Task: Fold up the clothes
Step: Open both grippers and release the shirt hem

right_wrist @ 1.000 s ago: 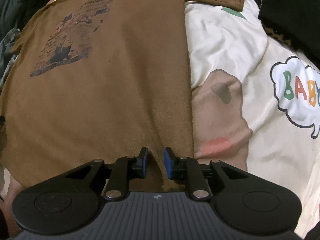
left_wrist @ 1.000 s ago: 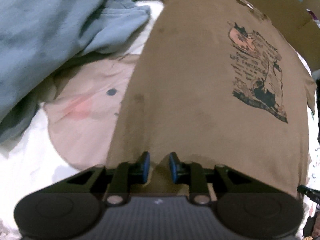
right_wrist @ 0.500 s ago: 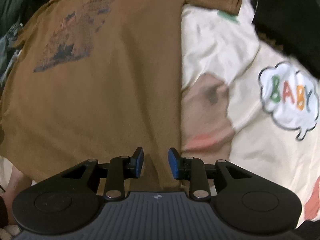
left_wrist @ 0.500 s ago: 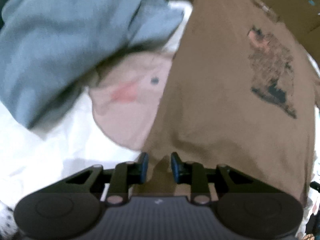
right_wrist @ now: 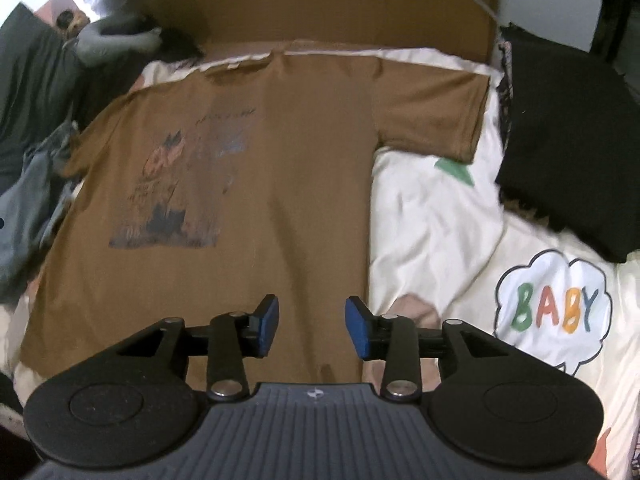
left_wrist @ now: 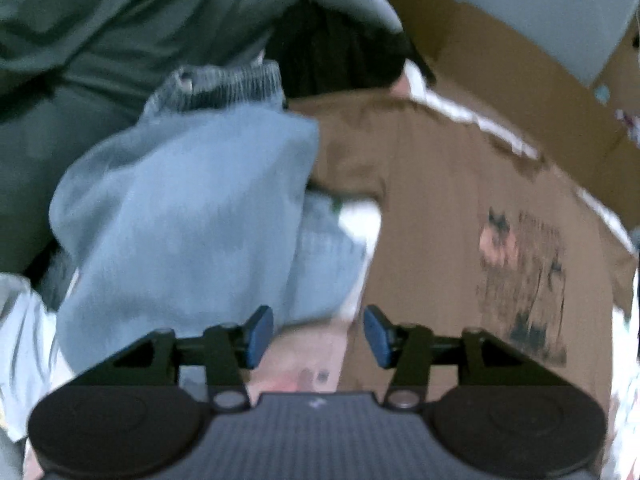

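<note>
A brown T-shirt [right_wrist: 288, 152] with a dark print lies spread flat on the cream bedsheet [right_wrist: 432, 216], collar at the far end. My right gripper [right_wrist: 311, 328] hovers above the shirt's lower right part. Its jaws are opening and nothing is between them. In the left wrist view the same brown T-shirt [left_wrist: 448, 208] fills the right side. My left gripper [left_wrist: 318, 338] hangs above the shirt's left edge beside a light blue garment [left_wrist: 188, 216]. Its jaws are opening too, with nothing between them.
A dark green garment [left_wrist: 100, 40] is heaped at the far left. A black cloth [right_wrist: 568, 144] lies at the right of the bed. A "BABY" cloud print [right_wrist: 554, 312] marks the sheet. Brown cardboard [right_wrist: 340, 8] stands behind the shirt's collar.
Both grippers have let go of the shirt's bottom hem, opened wider and risen. The shirt now lies flat and shows in full, and the left view has swung toward the blue garment.
</note>
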### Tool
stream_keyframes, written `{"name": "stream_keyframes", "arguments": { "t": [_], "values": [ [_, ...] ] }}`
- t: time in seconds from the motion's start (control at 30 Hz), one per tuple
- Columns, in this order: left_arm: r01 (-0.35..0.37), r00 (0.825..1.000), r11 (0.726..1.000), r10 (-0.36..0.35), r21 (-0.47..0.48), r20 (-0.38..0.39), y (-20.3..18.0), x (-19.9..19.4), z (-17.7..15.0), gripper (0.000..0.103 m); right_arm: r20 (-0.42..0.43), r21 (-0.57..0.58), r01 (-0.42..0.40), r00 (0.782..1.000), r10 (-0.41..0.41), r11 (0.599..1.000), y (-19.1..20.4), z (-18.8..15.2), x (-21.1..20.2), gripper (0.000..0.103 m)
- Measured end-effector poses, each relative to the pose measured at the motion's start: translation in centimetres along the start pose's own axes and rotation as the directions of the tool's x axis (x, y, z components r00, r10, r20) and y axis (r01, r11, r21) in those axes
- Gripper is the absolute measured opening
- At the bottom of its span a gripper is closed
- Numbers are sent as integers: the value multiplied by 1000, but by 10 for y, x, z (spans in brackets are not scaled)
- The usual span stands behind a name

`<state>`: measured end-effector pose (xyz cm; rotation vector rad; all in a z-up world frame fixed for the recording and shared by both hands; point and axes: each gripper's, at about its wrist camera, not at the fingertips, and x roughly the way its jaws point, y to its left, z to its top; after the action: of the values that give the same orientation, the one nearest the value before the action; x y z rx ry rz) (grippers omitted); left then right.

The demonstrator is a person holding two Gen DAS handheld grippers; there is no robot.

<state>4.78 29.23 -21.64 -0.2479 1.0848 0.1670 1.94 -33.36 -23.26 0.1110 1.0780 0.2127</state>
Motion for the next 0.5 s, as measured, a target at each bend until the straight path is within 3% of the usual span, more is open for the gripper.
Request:
{"name": "stream_keyframes", "arguments": {
  "t": [0.23,0.5],
  "values": [
    [-9,996,999,12,-34,89,-4,11,49,47,8,8,22,1000,-22,1000,-5,24,7,44],
    [-41,996,999,43,-27,74,-8,59,134,41,-29,-56,-6,1000,5,998,15,45,30,44]
  ]
}}
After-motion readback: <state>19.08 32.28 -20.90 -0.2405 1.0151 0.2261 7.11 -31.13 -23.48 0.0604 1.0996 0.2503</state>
